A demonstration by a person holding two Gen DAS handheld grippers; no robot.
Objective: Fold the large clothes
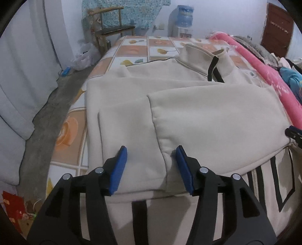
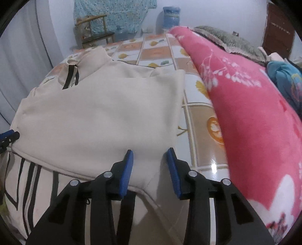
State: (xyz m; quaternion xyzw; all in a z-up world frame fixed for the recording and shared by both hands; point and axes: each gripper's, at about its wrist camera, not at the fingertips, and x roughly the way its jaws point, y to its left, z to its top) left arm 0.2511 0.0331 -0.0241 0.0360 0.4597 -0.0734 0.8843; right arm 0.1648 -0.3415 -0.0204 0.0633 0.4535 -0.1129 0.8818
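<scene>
A cream zip-up jacket (image 1: 207,116) with black stripes lies flat on the bed, collar (image 1: 203,54) at the far end. Both sleeves are folded across its chest, and their cuffs meet near the middle. My left gripper (image 1: 151,150) hovers open just over the left sleeve's cuff end, its blue pads apart and pressing on nothing. In the right wrist view the jacket (image 2: 94,113) fills the left half. My right gripper (image 2: 150,152) stands open over the jacket's right edge, with cloth lying below the gap. Each gripper's tip shows at the edge of the other's view.
The bed (image 1: 132,50) has an orange-and-white tile-patterned cover. A rolled pink floral blanket (image 2: 254,122) runs along its right side, with grey and blue bedding behind. A wooden chair (image 1: 111,24) and a water dispenser (image 1: 185,17) stand beyond the bed. Concrete floor (image 1: 47,116) lies to the left.
</scene>
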